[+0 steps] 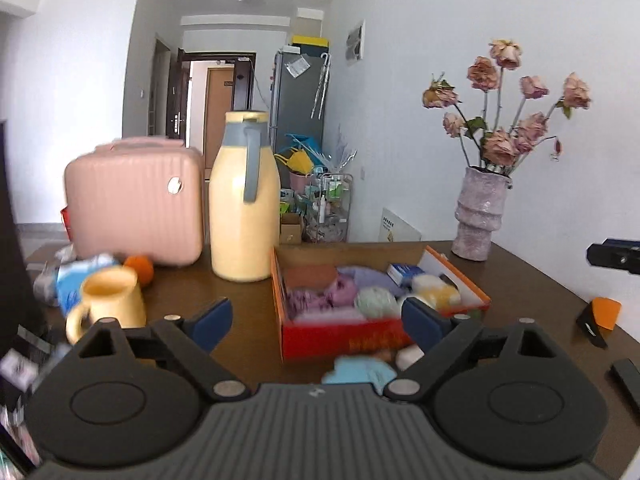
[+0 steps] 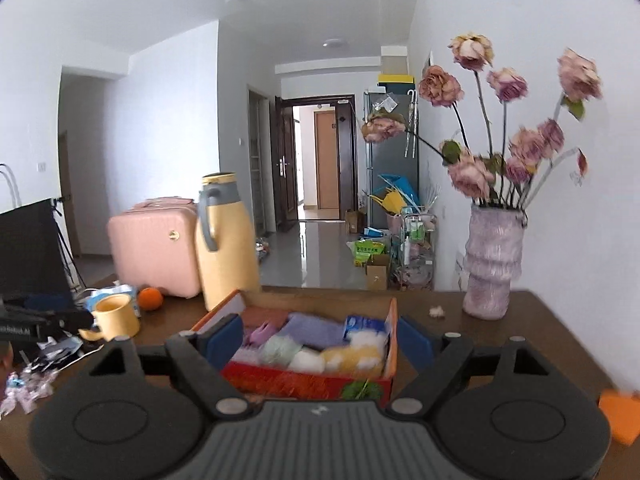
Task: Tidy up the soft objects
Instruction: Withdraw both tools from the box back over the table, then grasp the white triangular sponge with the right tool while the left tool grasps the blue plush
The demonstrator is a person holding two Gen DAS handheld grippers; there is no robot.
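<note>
An orange-red cardboard box [image 1: 340, 342] stands on the brown table, packed with soft things: purple cloth [image 1: 340, 292], a pale green ball [image 1: 376, 300] and a yellow puff [image 1: 436, 290]. A light blue soft piece [image 1: 360, 372] and a whitish one [image 1: 410, 356] lie on the table just in front of it. My left gripper [image 1: 318, 320] hovers before the box, jaws wide apart and empty. In the right wrist view the same box [image 2: 288, 380] sits close ahead, and my right gripper [image 2: 320, 336] is open and empty, its fingers framing the box.
A yellow thermos jug [image 1: 244, 200], a pink case [image 1: 136, 204], a yellow mug [image 1: 112, 300] and an orange fruit [image 1: 140, 268] stand left of the box. A vase of dried roses [image 1: 480, 216] is at the back right. An orange-and-black item [image 1: 600, 316] lies near the right edge.
</note>
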